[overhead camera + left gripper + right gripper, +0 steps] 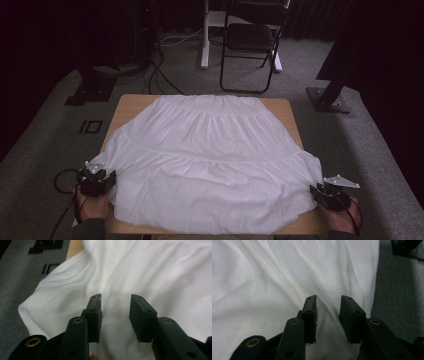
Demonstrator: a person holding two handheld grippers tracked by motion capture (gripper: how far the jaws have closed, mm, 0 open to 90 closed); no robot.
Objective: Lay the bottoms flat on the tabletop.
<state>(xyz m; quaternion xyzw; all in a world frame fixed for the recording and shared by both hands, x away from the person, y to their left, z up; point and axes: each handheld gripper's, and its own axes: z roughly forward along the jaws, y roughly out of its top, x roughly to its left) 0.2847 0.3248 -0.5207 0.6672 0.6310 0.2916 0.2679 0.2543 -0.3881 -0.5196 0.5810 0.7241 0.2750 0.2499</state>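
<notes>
A white tiered skirt (210, 160) lies spread over a small wooden table (132, 105), its hem hanging over the near edge. At the skirt's near left corner my left gripper (111, 179) is held in a hand. Seen along its own jaws, the left gripper (116, 298) stands open just above the white cloth (155, 272), gripping nothing. My right gripper (315, 191) sits at the near right corner. In its own view the right gripper (328, 298) is open, and a soft fold of the cloth (274, 277) runs up between the jaws without being pinched.
Grey carpet (370, 150) surrounds the table. Behind it stand a black folding chair (250, 40) and a white post (205, 35). Black stand bases (95, 90) (327, 100) flank the far corners, with cables (160, 75) on the floor.
</notes>
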